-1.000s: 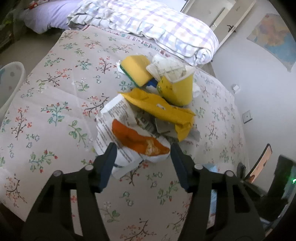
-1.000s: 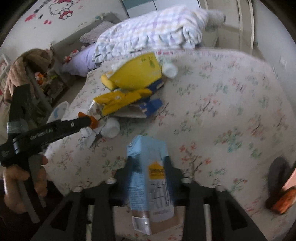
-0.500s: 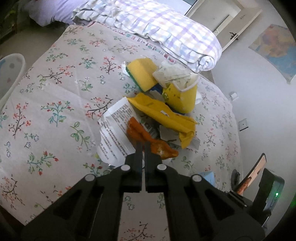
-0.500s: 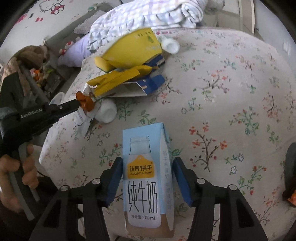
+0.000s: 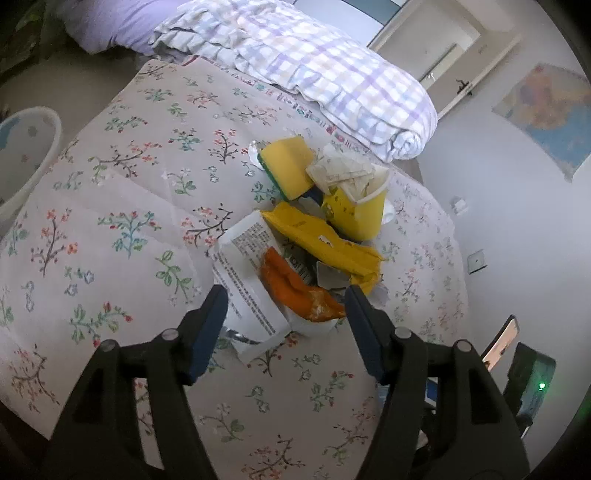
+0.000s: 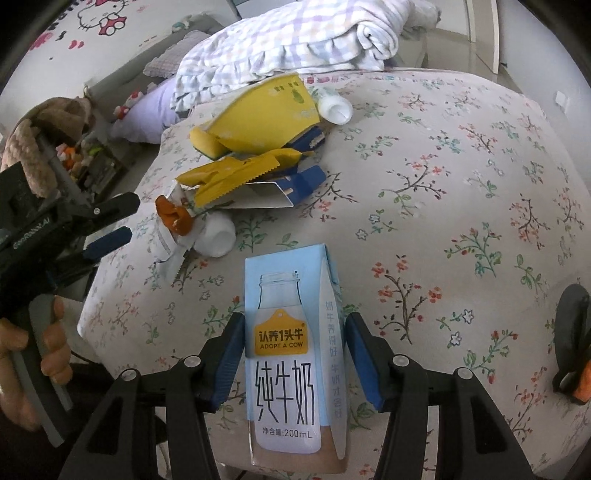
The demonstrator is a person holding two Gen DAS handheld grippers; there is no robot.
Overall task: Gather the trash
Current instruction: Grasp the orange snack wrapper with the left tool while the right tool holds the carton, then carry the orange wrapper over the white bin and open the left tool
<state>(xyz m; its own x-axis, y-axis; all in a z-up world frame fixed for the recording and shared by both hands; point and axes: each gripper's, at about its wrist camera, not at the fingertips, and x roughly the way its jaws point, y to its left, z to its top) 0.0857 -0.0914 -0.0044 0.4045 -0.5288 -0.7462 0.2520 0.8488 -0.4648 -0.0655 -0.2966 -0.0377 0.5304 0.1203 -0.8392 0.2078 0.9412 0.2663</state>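
On the floral bedspread (image 5: 110, 229) lies a heap of trash: a yellow sponge (image 5: 288, 166), a yellow cup (image 5: 354, 214) stuffed with crumpled paper, a yellow wrapper (image 5: 325, 240), a white printed wrapper (image 5: 247, 280) and an orange wrapper (image 5: 295, 291). My left gripper (image 5: 284, 315) hovers at the heap's near end. Its jaws are opening, with the white and orange wrappers between them and untouched. From the right wrist, the left gripper (image 6: 133, 218) shows beside the orange wrapper (image 6: 173, 216). My right gripper (image 6: 293, 332) straddles a light-blue milk carton (image 6: 288, 314) resting on the bedspread, with its pads slightly off the sides.
A folded plaid quilt (image 5: 332, 85) and a purple pillow (image 5: 110, 26) lie at the bed's far end. White bottles (image 6: 218, 236) (image 6: 336, 109) sit by the heap. A white basin (image 5: 29, 147) stands left of the bed. A black and orange object (image 6: 570, 343) lies at the right.
My left gripper went from open to shut by the orange wrapper, then spread open again. My right gripper's jaws widened around the milk carton, which now lies flatter on the bedspread.
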